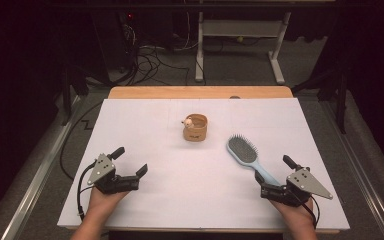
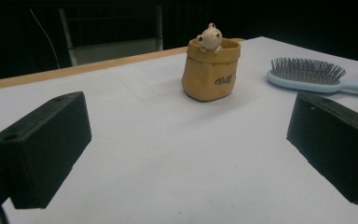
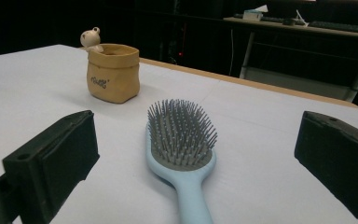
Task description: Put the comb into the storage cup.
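A tan sack-shaped pot (image 1: 195, 129) (image 2: 209, 74) (image 3: 113, 74) stands upright at the middle of the white table top (image 1: 145, 115), with a small pale figurine (image 1: 186, 121) (image 2: 209, 36) (image 3: 92, 38) perched on its rim. To its right lies a light blue hairbrush (image 1: 242, 150) (image 2: 307, 74) (image 3: 182, 135), bristles up, handle toward the near right. My right gripper (image 1: 276, 176) (image 3: 196, 140) is open, jaws wide on either side of the handle without touching it. My left gripper (image 1: 130, 160) (image 2: 186, 126) rests open at the near left, aimed at the pot, nothing between its jaws.
A wooden table edge (image 1: 200, 92) runs along the far side of the white sheet. Beyond it, a white desk frame (image 1: 240, 30) and loose cables (image 1: 150, 60) sit on the dark floor. Bare white surface separates the grippers from the pot.
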### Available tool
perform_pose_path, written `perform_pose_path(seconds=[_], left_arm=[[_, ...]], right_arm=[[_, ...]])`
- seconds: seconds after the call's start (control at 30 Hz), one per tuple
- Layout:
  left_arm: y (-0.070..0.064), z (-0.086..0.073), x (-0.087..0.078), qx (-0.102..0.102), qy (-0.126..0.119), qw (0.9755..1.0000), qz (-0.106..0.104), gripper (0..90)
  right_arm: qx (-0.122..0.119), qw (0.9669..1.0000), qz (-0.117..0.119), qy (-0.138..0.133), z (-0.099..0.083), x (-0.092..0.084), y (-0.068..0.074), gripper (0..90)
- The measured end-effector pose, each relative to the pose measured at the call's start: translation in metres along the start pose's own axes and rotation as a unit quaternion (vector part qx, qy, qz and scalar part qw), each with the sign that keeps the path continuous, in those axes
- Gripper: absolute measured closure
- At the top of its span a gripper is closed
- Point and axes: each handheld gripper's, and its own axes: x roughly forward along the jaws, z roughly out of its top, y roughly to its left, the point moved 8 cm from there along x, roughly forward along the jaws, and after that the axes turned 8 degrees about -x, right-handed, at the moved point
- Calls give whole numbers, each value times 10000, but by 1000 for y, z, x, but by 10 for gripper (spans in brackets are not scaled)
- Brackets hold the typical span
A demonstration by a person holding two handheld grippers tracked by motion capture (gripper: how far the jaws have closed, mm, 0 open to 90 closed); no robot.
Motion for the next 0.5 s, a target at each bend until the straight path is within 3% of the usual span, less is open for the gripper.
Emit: perform_pose_path(seconds=[0.23,0.5], left_arm=[[-2,2,-2,53,-113,9999,-36,4],[-4,0,-1,138,-53,9999,-78,6]], right_arm=[[26,10000,-14,-32,0,0,0,3],[14,10000,0,-19,1,0,0,3]])
